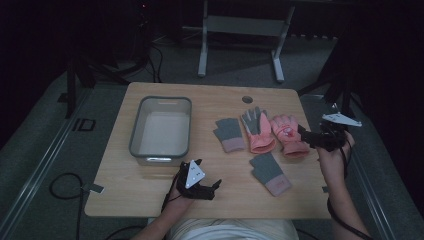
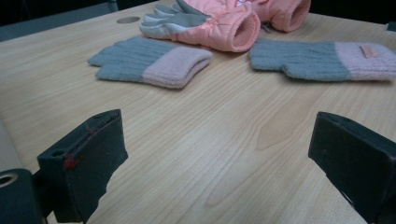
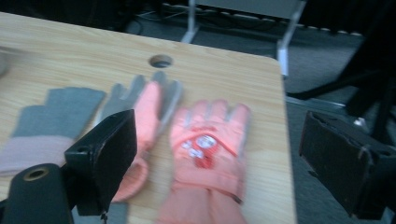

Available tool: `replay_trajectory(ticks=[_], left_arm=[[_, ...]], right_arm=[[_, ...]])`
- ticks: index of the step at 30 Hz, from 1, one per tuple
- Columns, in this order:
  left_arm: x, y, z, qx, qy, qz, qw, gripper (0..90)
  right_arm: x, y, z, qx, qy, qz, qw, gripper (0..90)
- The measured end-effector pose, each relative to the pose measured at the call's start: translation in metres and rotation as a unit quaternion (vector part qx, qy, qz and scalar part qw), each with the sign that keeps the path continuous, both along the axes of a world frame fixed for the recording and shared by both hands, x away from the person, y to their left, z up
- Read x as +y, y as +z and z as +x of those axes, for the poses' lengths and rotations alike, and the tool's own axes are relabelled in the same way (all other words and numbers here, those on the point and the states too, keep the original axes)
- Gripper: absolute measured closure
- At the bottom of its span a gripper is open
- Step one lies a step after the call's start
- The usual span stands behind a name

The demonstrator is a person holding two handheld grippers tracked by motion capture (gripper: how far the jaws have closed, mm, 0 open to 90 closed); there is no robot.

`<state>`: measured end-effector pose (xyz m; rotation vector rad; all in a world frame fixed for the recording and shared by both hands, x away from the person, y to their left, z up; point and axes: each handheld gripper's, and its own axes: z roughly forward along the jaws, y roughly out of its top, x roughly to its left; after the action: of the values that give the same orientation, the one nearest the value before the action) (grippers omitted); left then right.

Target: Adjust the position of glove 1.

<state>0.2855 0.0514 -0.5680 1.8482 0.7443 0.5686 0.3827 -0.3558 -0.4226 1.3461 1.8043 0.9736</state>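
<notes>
Right gripper [image 1: 306, 135]: jaws wide apart, nothing between them. Held at the table's right edge, just beside the pink glove w/ patches. In the right gripper view [image 3: 219, 163] that glove lies between the two black jaws, below them; contact cannot be told.

Pink glove w/ patches [image 1: 288, 134]: flat on the table, fingers pointing away from the person, cuff toward the near side. Printed patches on the back [image 3: 205, 149].

Second pink glove [image 1: 259, 131]: just left of the first, grey fingers and palm up, touching or near-touching it. In the left gripper view [image 2: 219, 23] its open cuff faces the camera.

Grey knit gloves: two, pink cuffs. One [image 1: 229, 134] left of the pink pair; one [image 1: 270, 173] nearer the person, below the pink pair. Both flat, apart from each other [image 2: 149, 60] [image 2: 322, 58].

Left gripper [image 1: 209, 189]: jaws wide apart, empty. Low over bare wood at the near-left part of the table, well apart from all gloves; left gripper view [image 2: 217, 158] has only wood grain between the jaws.

Bin [image 1: 135, 135]: grey-rimmed clear tub, left half of table, beyond the left gripper. Inside looks empty.

Table [image 1: 150, 185]: light wood, round hole [image 1: 247, 99] near far edge.
</notes>
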Motion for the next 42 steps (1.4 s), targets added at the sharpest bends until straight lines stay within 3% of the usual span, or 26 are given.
replay_trajectory(ticks=[3, 6, 12, 17, 24, 30, 31, 34, 39, 42], left_arm=[[0.0, 0.0, 0.003, 0.017, -0.007, -0.003, 0.9998, 2.8], [0.001, 0.0, 0.003, 0.017, -0.008, -0.006, 0.9998, 2.8], [0.0, 0.0, 0.003, 0.014, -0.013, -0.001, 0.9998, 2.8], [0.0, 0.0, 0.005, 0.026, -0.015, 0.0, 0.9996, 2.9], [-0.001, 0.0, 0.004, 0.019, -0.014, 0.002, 0.9997, 2.9], [-0.001, 0.0, 0.003, 0.016, -0.017, 0.006, 0.9997, 2.8], [-0.002, 0.0, 0.003, 0.014, -0.019, 0.006, 0.9997, 2.8], [-0.002, 0.0, 0.003, 0.012, -0.021, 0.006, 0.9997, 2.8], [-0.001, 0.0, 0.003, 0.011, -0.022, 0.005, 0.9997, 2.8], [-0.001, 0.0, 0.002, 0.009, -0.022, 0.006, 0.9997, 2.8]], right_arm=[[0.013, 0.005, 0.01, 0.004, 0.015, 0.007, 0.9999, 11.1], [0.024, 0.009, 0.017, 0.004, 0.0, 0.024, 0.9997, 11.0], [0.047, 0.017, 0.025, -0.004, 0.05, 0.032, 0.9982, 11.0], [0.068, 0.02, 0.033, -0.009, 0.108, 0.023, 0.9938, 18.4], [0.102, 0.011, 0.047, 0.01, 0.173, 0.023, 0.9845, 24.6], [0.131, -0.01, 0.062, 0.036, 0.217, 0.021, 0.9753, 29.3], [0.135, -0.014, 0.064, 0.038, 0.226, 0.022, 0.9731, 33.7], [0.146, -0.027, 0.072, 0.055, 0.252, 0.028, 0.9657, 36.0], [0.163, -0.048, 0.083, 0.084, 0.263, -0.005, 0.9612, 41.5], [0.167, -0.059, 0.09, 0.096, 0.271, -0.001, 0.9578, 44.0]])
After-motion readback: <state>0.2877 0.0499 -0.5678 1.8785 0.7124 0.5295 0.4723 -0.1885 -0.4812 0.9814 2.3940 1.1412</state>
